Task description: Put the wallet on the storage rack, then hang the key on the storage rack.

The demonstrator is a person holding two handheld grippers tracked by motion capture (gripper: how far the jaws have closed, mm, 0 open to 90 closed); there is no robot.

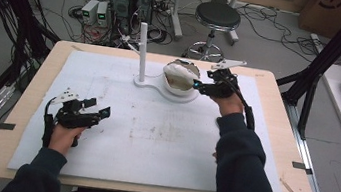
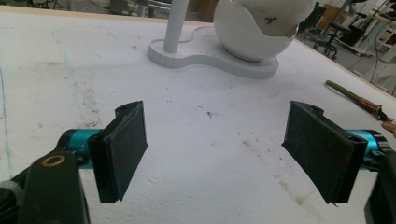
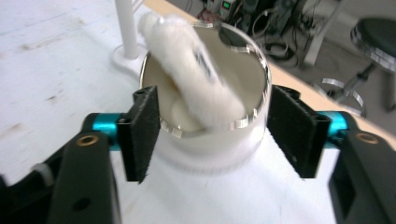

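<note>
hovering right gripper fingers wide beside bowl with white cloth, left gripper fingers wide, empty

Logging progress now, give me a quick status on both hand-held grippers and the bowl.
Left hand-held gripper open, nothing between its pads. Right hand-held gripper open, astride the bowl. White fluffy cloth draped in bowl. Nothing blocking.
</note>
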